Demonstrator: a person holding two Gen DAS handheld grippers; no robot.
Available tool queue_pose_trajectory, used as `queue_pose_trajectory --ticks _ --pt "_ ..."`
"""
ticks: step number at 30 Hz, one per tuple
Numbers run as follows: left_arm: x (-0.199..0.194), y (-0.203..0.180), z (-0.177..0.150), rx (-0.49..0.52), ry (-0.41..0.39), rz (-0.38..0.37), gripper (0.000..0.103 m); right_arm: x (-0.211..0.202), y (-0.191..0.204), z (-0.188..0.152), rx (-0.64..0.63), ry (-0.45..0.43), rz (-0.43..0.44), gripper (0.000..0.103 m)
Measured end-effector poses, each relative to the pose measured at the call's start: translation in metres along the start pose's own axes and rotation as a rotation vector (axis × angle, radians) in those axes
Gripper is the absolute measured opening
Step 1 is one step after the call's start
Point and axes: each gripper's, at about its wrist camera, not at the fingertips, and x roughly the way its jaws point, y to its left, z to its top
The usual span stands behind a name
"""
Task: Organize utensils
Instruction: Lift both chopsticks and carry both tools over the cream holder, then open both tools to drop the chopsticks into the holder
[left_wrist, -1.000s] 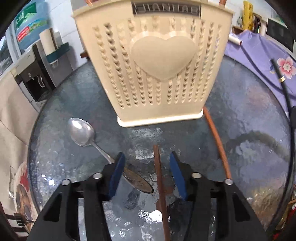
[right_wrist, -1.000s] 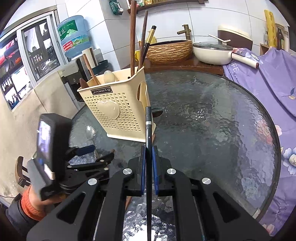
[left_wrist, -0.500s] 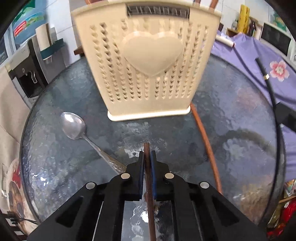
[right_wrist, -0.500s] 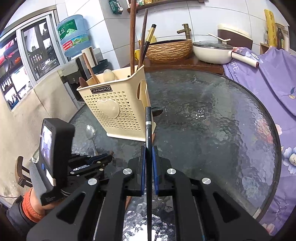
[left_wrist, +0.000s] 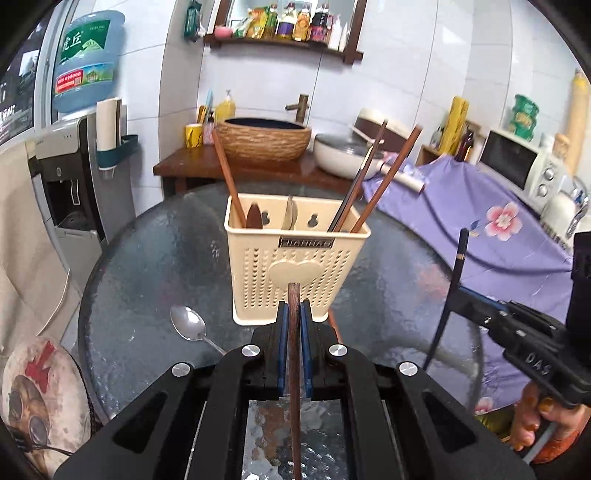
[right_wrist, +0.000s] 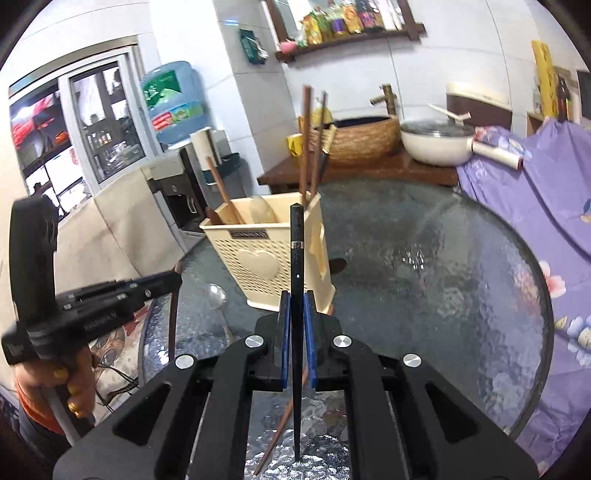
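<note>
A cream perforated utensil basket stands on the round glass table, with several chopsticks and spoons upright in it. My left gripper is shut on a brown wooden chopstick, lifted above the table in front of the basket. My right gripper is shut on a black chopstick with a silver band; it appears at the right of the left wrist view. A metal spoon lies on the glass left of the basket. Another brown chopstick lies on the table under the right gripper.
A purple flowered cloth covers the right side. A water dispenser stands at the left, and a woven basin and a white pan sit on the counter behind. A printed cushion lies low at the left.
The left gripper closed on the brown chopstick and lifted it well off the table, so the basket now looks smaller and lower. The right gripper rose a little with the black chopstick.
</note>
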Motion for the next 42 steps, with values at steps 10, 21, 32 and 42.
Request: queue_pose_trajectory --ticks 10,21,32,42 --pt "-0.033 -0.002 0.019 0.014 -0.080 -0.024 0.007 -0.030 0.025 0.013 -0.081 -0.052 0.015 0.008" --pt "-0.044 -0.011 0.064 0.045 -0.125 -0.019 0.007 -0.034 0.044 0.049 -0.130 -0.063 0.037 0.008" --pt "-0.090 -0.026 0.157 0.074 -0.280 0.036 0.007 -0.056 0.058 0.145 -0.158 -0.165 0.035 0.008" --pt "-0.063 -0.024 0.195 0.050 -0.307 0.114 0.007 -0.031 0.075 0.201 -0.195 -0.260 -0.046 0.008"
